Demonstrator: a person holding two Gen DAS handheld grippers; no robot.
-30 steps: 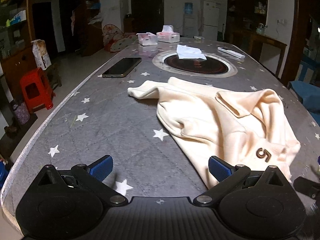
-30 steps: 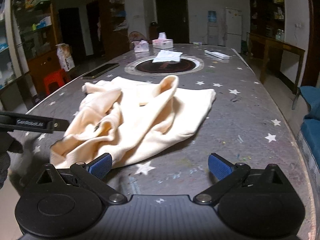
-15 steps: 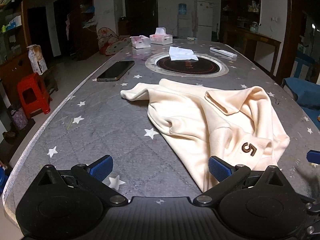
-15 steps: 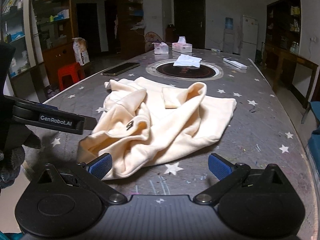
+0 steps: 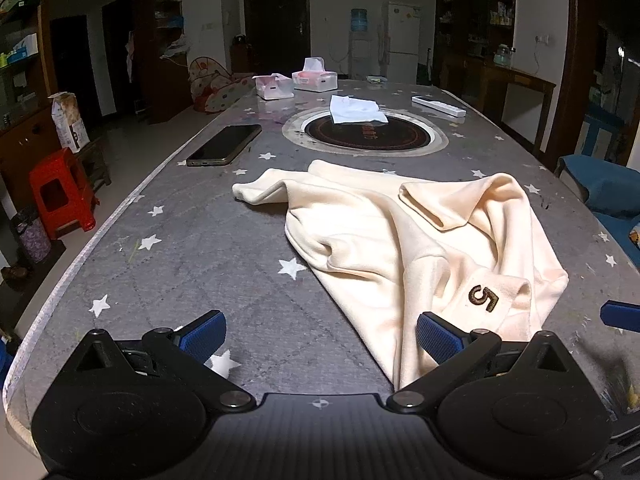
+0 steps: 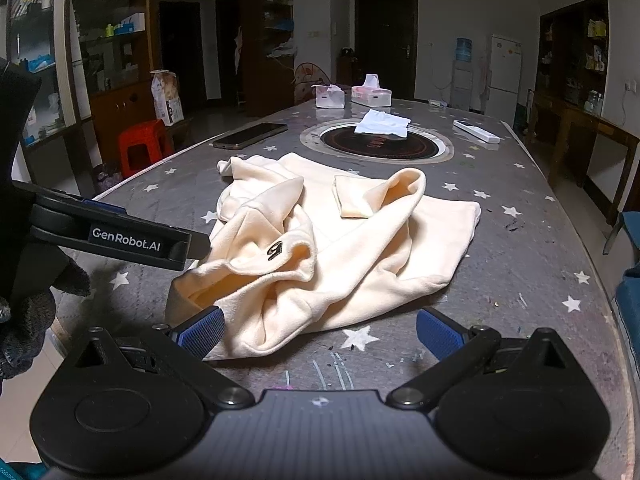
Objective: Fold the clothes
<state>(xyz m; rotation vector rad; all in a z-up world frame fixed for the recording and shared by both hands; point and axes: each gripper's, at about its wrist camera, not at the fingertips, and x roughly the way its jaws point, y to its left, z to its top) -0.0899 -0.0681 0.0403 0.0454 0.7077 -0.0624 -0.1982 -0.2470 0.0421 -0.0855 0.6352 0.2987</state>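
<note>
A cream garment [image 5: 400, 236] with a dark "5" patch [image 5: 484, 298] lies crumpled on the grey star-patterned table [image 5: 200, 248]. It also shows in the right wrist view [image 6: 340, 240]. My left gripper [image 5: 320, 336] is open and empty at the table's near edge, its right finger beside the garment's near hem. My right gripper [image 6: 320, 334] is open and empty, its left finger touching or just over the garment's near edge. The left gripper also shows from the side in the right wrist view [image 6: 120, 236].
A phone [image 5: 225, 145], a white cloth [image 5: 356, 109] on a round inset hob [image 5: 366, 134], two tissue boxes [image 5: 314, 78] and a white remote [image 5: 439, 106] lie farther back. A red stool [image 5: 60, 192] stands left of the table, a blue seat [image 5: 604, 188] right.
Both grippers have drawn back and risen a little, so the garment sits farther ahead in both views. The garment has not moved. Both stay open.
</note>
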